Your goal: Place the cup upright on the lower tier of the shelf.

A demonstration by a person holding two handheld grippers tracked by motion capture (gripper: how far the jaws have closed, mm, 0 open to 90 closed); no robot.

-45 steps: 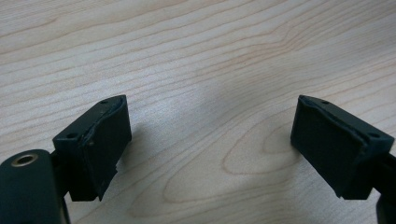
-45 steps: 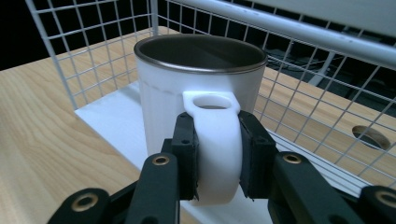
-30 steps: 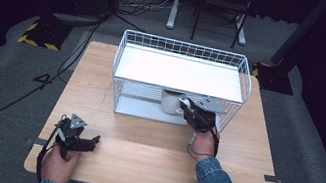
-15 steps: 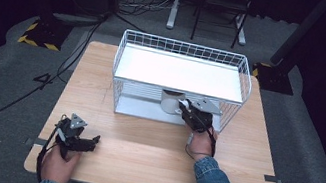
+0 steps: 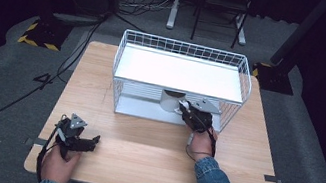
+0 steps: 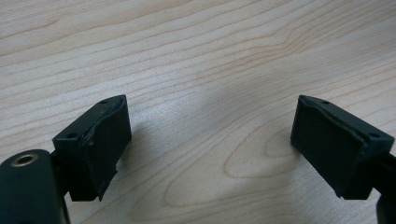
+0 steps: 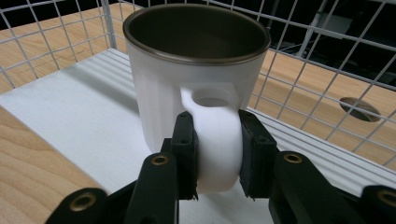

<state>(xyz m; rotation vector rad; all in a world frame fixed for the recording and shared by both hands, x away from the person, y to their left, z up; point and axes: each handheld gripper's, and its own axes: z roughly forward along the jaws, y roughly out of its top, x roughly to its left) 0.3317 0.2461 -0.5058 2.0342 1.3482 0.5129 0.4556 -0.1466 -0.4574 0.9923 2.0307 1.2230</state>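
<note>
White mug handle (image 7: 218, 140) between fingers (image 7: 186, 156)

a light wooden table (image 5: 141, 143) carries a white wire rack (image 5: 180, 82) toward its far side, standing directly on the wood.

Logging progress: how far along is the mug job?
Done: the right gripper has its jaws shut on the mug handle, on the wire rack lower shelf. In hand: that grip. Left: letting go or moving it, unclear which. The left gripper rests open.
</note>
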